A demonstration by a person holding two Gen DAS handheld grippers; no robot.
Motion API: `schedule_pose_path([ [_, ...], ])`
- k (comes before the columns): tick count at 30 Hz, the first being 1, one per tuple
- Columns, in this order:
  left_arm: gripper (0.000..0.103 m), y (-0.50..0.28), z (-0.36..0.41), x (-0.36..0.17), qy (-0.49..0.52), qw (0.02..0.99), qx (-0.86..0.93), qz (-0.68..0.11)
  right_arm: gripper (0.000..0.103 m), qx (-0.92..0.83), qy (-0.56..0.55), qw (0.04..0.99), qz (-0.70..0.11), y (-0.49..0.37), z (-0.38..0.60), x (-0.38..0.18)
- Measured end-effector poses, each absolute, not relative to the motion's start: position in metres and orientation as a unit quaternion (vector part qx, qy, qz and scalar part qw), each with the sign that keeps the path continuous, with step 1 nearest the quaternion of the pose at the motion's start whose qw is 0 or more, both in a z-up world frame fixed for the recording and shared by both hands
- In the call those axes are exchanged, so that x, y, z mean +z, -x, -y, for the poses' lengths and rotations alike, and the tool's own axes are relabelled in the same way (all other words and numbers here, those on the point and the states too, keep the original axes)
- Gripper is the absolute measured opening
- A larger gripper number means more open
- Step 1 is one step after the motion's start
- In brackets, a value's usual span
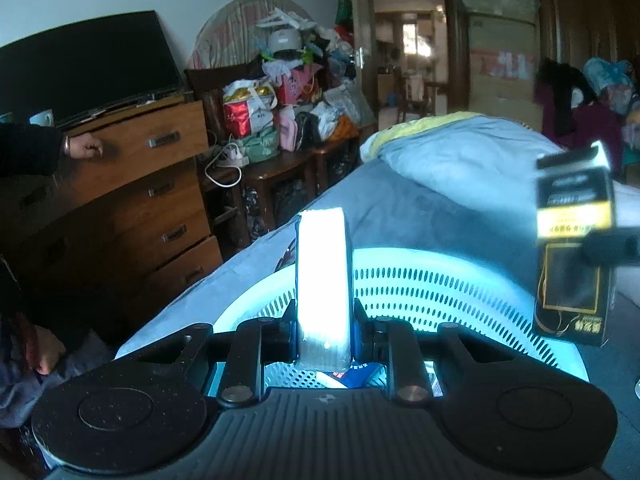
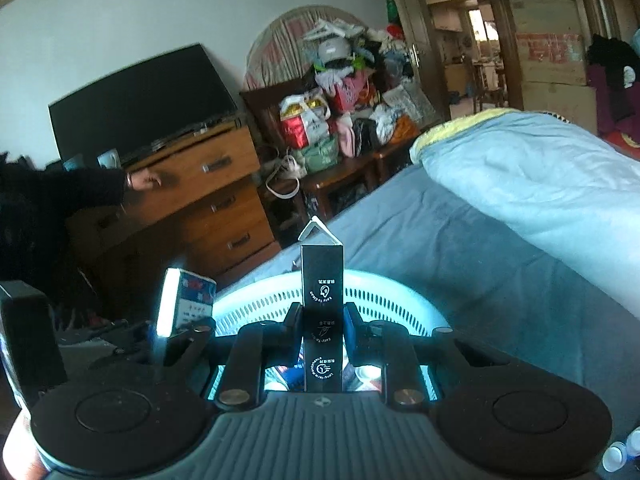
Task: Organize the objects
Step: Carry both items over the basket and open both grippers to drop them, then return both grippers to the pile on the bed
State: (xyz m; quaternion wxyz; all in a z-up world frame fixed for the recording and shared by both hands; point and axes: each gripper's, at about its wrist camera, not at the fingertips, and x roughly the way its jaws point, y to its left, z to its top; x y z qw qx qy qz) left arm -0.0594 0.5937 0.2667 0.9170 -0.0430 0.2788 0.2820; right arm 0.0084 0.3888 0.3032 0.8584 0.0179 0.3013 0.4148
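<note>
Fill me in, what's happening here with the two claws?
A person is sorting small boxes into a perforated light-blue basket on a bed. The left claw is shut on a white box, and the right claw is shut on a black box; both are held above the basket, which already has a few items inside. Neither box is released yet. In the background, another person's hand is at a dresser drawer.

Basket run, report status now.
Left gripper shut on white box. Right gripper shut on black box. Both over perforated basket. Nothing blocking.
</note>
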Motion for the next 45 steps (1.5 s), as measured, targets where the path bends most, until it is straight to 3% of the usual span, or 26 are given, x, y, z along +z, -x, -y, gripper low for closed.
schedule_pose_path([
  [27, 0.027, 0.052, -0.609, 0.236, 0.060, 0.911, 0.280, -0.297, 0.023, 0.420, 0.016, 0.843, -0.336, -0.036, -0.423, 0.270],
  [29, 0.032, 0.051, -0.610, 0.236, 0.062, 0.911, 0.281, -0.296, 0.027, 0.422, 0.014, 0.844, -0.331, -0.036, -0.422, 0.271],
  [30, 0.048, 0.052, -0.610, 0.236, 0.059, 0.911, 0.286, -0.293, 0.040, 0.420, 0.012, 0.848, -0.324, -0.035, -0.421, 0.272],
  [31, 0.068, 0.052, -0.610, 0.236, 0.057, 0.910, 0.291, -0.290, 0.059, 0.417, 0.011, 0.853, -0.314, -0.033, -0.418, 0.273],
  [33, 0.078, 0.056, -0.608, 0.238, 0.047, 0.910, 0.306, -0.274, 0.065, 0.413, 0.006, 0.862, -0.295, -0.029, -0.411, 0.276],
  [39, 0.079, 0.073, -0.585, 0.257, 0.062, 0.927, 0.284, -0.236, 0.064, 0.403, -0.061, 0.875, -0.262, -0.004, -0.332, 0.267],
  [45, 0.082, 0.087, -0.502, 0.279, 0.052, 0.969, 0.162, -0.179, 0.064, 0.274, -0.056, 0.923, -0.264, 0.043, -0.186, 0.193],
])
